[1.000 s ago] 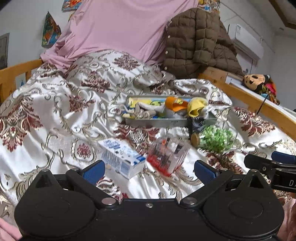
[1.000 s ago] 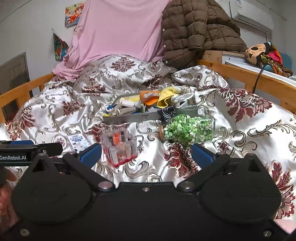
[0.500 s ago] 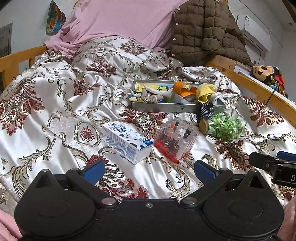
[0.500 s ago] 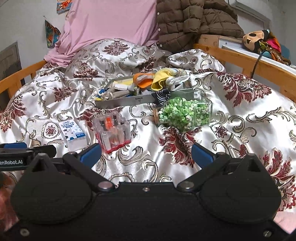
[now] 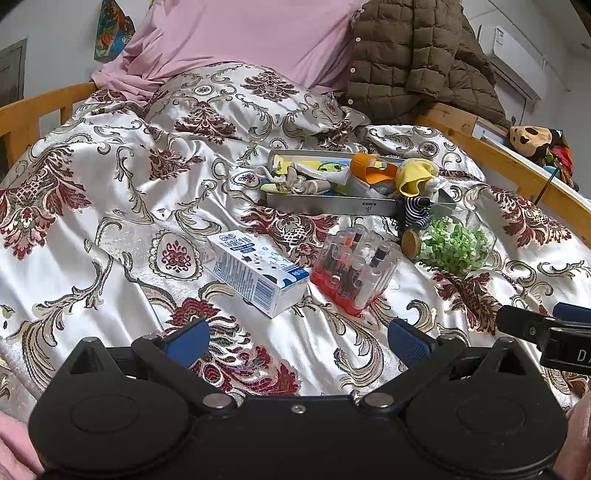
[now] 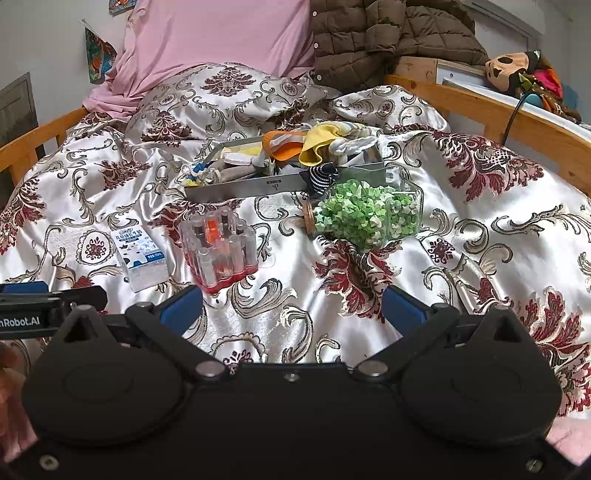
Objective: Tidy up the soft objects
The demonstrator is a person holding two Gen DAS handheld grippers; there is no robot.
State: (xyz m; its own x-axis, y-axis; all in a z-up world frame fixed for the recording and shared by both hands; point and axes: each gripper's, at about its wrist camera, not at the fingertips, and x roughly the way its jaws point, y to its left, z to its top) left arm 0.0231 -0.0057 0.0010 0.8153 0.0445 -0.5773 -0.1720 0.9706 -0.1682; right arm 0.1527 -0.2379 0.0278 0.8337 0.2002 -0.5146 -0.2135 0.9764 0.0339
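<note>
Both tools are held low over the quilt with nothing between the fingers: the left gripper [image 5: 297, 341] is spread wide, and the right gripper [image 6: 291, 308] is spread equally wide, just beside it. The soft objects, a heap of small socks and cloths, lie in and over a shallow metal tray [image 5: 332, 205] set further up the bed; an orange-banded piece [image 5: 371, 171] and a yellow piece [image 5: 415, 177] are piled at its right end, and a dark striped sock [image 6: 323, 175] hangs over the front wall. The likeliest trouble is judged to lie in the reach itself, since three hard things are placed between the grippers and the tray: a small milk carton [image 5: 256, 271] lying on its side, a clear plastic case of tubes with a red base [image 5: 354, 269], and a corked glass jar of green paper bits [image 6: 365, 216] lying on its side, touching or nearly touching the tray's corner. The jar could be rolled or the case tipped if an arm is swept straight across them. The satin quilt [image 5: 122, 206] is slippery and rumpled, so the tray could be shifted when a sock is tugged, and neighbouring pieces could be dragged out with it. A brown padded jacket [image 5: 417, 62] and a pink sheet [image 5: 236, 35] are heaped at the headboard, well apart from the work.
</note>
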